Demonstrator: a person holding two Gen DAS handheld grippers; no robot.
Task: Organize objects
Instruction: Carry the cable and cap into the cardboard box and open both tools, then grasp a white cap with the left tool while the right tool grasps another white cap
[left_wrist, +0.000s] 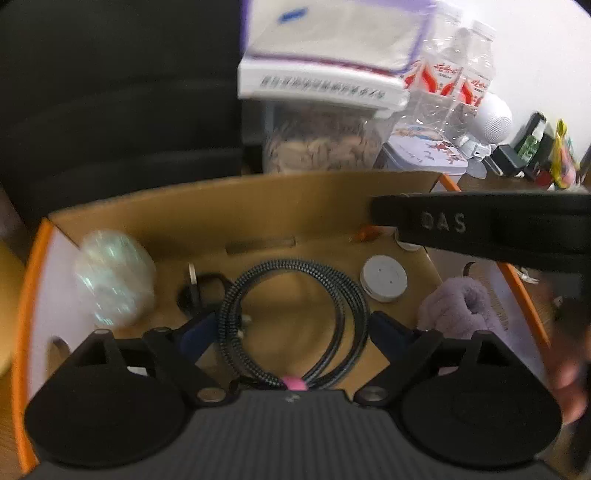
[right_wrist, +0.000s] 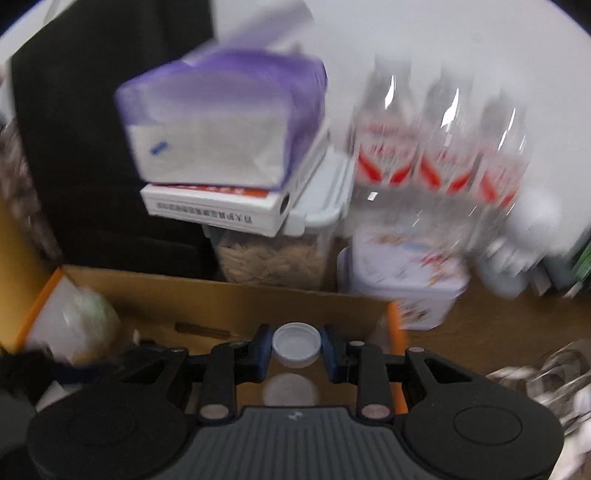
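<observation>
An open cardboard box (left_wrist: 207, 206) with orange edges holds a coiled braided cable (left_wrist: 295, 291), a white round disc (left_wrist: 384, 278), a pale wrapped ball (left_wrist: 114, 277), a small black item (left_wrist: 201, 290) and a lilac fluffy cloth (left_wrist: 458, 306) at its right wall. My left gripper (left_wrist: 295, 328) is open over the cable coil, empty. My right gripper (right_wrist: 296, 350) is shut on a white bottle cap (right_wrist: 296, 345), held above the box's (right_wrist: 221, 295) right end. The right gripper's body (left_wrist: 480, 225) shows from the right in the left wrist view.
Behind the box stand a clear container of snacks (right_wrist: 269, 258) topped by a white box and a purple tissue pack (right_wrist: 221, 129), several water bottles (right_wrist: 436, 155), a printed tin (right_wrist: 402, 284) and a white round speaker (left_wrist: 493, 118). Crumpled clear plastic (right_wrist: 546, 373) lies at right.
</observation>
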